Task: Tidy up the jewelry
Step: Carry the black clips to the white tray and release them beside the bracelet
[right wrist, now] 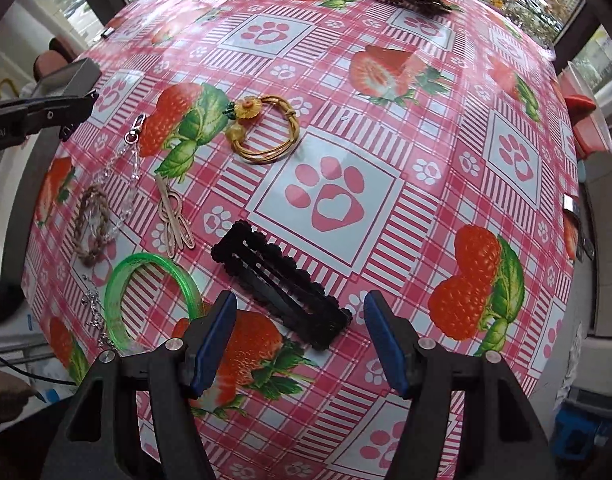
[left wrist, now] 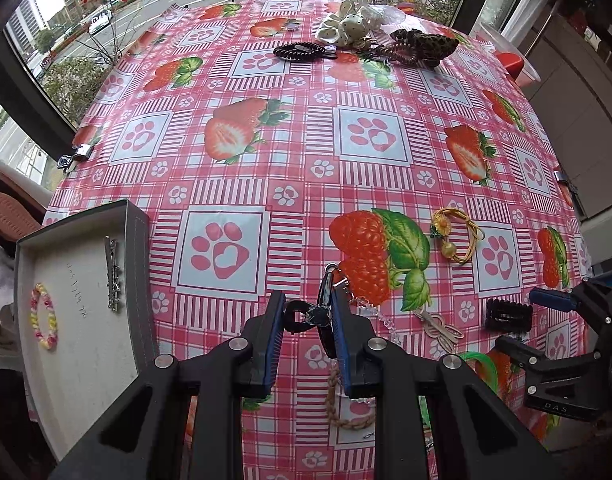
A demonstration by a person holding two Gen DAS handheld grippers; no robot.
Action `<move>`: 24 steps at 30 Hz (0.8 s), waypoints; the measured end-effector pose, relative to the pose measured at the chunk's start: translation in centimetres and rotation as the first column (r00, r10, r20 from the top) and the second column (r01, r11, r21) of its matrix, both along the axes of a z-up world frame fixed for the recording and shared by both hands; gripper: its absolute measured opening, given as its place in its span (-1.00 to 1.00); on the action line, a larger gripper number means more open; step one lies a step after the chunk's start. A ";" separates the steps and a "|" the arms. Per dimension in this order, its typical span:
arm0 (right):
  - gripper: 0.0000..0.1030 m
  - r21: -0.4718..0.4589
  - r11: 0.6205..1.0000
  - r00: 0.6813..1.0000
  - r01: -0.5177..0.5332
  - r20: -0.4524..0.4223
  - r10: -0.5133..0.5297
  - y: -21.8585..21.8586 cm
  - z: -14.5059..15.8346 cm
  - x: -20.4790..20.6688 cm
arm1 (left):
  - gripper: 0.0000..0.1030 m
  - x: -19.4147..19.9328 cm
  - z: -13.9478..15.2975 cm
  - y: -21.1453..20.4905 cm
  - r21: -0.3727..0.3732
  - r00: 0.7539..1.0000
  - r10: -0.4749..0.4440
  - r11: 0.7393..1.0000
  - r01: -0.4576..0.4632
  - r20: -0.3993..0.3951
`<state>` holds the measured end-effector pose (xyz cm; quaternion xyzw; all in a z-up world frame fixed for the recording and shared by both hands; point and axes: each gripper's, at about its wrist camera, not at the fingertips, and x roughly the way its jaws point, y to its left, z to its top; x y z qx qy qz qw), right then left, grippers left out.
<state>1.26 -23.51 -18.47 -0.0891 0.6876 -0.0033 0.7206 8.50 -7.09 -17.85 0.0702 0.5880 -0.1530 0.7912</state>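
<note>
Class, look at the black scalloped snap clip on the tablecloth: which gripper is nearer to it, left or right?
Right. The right gripper hovers open over the black snap clip; the left gripper, shut on a black clip, sits farther off toward the box.

The tablecloth (right wrist: 385, 120) is pink-and-white check with red strawberries and paw prints. A hair clip (right wrist: 282, 284) is black. A bangle (right wrist: 154, 264) is green.

1. This is a home, in a flat high above a street.
2. A table wears a strawberry-and-paw-print tablecloth (left wrist: 369, 136), held at its edge by a metal clip (left wrist: 80, 154).
3. Big windows (left wrist: 66, 12) look down on a road, parked cars and apartment blocks.
4. Slippers (left wrist: 10, 216) lie beside the table.
</note>
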 end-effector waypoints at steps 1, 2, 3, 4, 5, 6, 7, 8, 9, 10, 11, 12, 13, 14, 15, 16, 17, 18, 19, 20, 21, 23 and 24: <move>0.35 -0.001 1.000 1.000 -0.018 -0.007 0.018 0.2 -0.4 0.2 | -0.42 -0.2 0.0 0.1 -0.001 1.000 0.002 1.000 -0.002 -0.001; 0.37 -0.005 0.999 0.999 -0.032 0.002 0.032 0.3 -0.5 0.4 | -0.42 -0.4 0.0 0.1 -0.002 1.000 0.004 1.000 -0.004 -0.002; 0.36 -0.008 0.999 0.999 -0.039 0.007 0.039 0.4 -0.6 0.7 | -0.42 -0.6 0.1 0.2 -0.001 1.000 0.006 1.000 -0.006 -0.002; 0.33 -0.016 0.999 0.999 -0.040 0.007 0.040 0.6 -0.7 0.9 | -0.42 -0.7 0.2 0.4 -0.001 1.000 0.009 1.000 -0.009 -0.002; 0.16 -0.019 0.999 0.999 -0.038 0.009 0.038 0.8 -0.8 1.1 | -0.42 -0.9 0.2 0.5 -0.003 1.000 0.012 1.000 -0.012 -0.003; -0.25 -0.017 0.999 0.999 -0.034 0.017 0.034 1.0 -0.6 1.3 | -0.42 -1.1 0.3 0.6 -0.004 1.000 0.015 1.000 -0.015 -0.004; -0.35 -0.010 1.000 0.999 -0.025 0.026 0.025 1.1 -0.4 1.5 | -0.42 -1.2 0.3 0.8 -0.005 1.000 0.017 1.000 -0.017 -0.005; -0.35 0.002 1.000 1.000 -0.004 0.023 0.004 1.0 -0.3 1.7 | -0.42 -1.3 0.4 0.9 -0.006 1.000 0.020 1.000 -0.020 -0.006; -0.35 0.015 1.000 0.999 0.023 0.023 -0.023 1.0 -0.3 2.1 | -0.42 -1.5 0.4 1.0 -0.007 1.000 0.022 1.000 -0.022 -0.008; -0.35 0.030 0.998 0.998 0.049 0.026 -0.050 0.7 -0.3 2.2 | -0.42 -1.6 0.4 1.2 -0.007 1.000 0.024 1.000 -0.024 -0.008; -0.35 0.044 0.996 0.997 0.076 0.028 -0.077 0.3 -0.2 2.4 | -0.42 -1.7 0.4 1.3 -0.007 1.000 0.026 1.000 -0.026 -0.008; -0.36 0.060 0.993 0.994 0.103 0.030 -0.105 -0.4 0.1 2.5 | -0.42 -1.8 0.5 1.4 -0.007 1.000 0.028 1.000 -0.029 -0.007; -0.36 0.076 0.988 0.991 0.131 0.031 -0.134 -0.7 0.3 2.6 | -0.42 -1.9 0.5 1.6 -0.006 1.000 0.030 1.000 -0.030 -0.006; -0.36 0.092 0.983 0.986 0.159 0.031 -0.162 -1.3 0.6 3.1 | -0.42 -2.0 0.6 1.8 -0.005 0.999 0.033 0.999 -0.033 -0.004; -0.36 0.109 0.977 0.982 0.184 0.032 -0.189 -1.7 0.8 3.2 | -0.42 -2.1 0.7 2.0 -0.004 0.999 0.036 0.999 -0.036 -0.002; -0.36 0.123 0.971 0.977 0.206 0.032 -0.211 -2.0 1.0 3.3 | -0.42 -2.1 0.7 2.2 -0.003 0.999 0.040 0.999 -0.040 -0.002; -0.36 0.136 0.965 0.972 0.224 0.034 -0.231 -2.3 1.2 3.4 | -0.42 -2.2 0.8 2.4 -0.004 0.999 0.045 0.999 -0.045 -0.002; -0.36 0.148 0.960 0.969 0.238 0.036 -0.246 -2.5 1.6 3.5 | -0.42 -2.2 0.8 2.6 -0.006 0.999 0.050 0.999 -0.050 -0.002; -0.36 0.161 0.955 0.965 0.249 0.038 -0.258 -2.9 2.1 3.5 | -0.42 -2.3 0.9 2.8 -0.006 0.998 0.055 0.998 -0.055 -0.002; -0.36 0.173 0.951 0.962 0.258 0.042 -0.269 -2.9 2.4 3.2 | -0.42 -2.3 1.0 3.1 -0.007 0.998 0.060 0.998 -0.060 0.000; -0.36 0.183 0.947 0.960 0.264 0.046 -0.276 -3.0 2.8 3.4 | -0.42 -2.3 1.1 3.4 -0.008 0.998 0.066 0.998 -0.066 0.001; -0.36 0.208 0.940 0.956 0.270 0.055 -0.287 -2.6 3.5 3.1 | -0.42 -2.4 1.4 4.1 -0.011 0.997 0.079 0.997 -0.079 0.007; -0.36 0.222 0.937 0.955 0.271 0.059 -0.290 -2.3 3.9 3.5 | -0.42 -2.5 1.6 4.5 -0.012 0.996 0.087 0.996 -0.086 0.010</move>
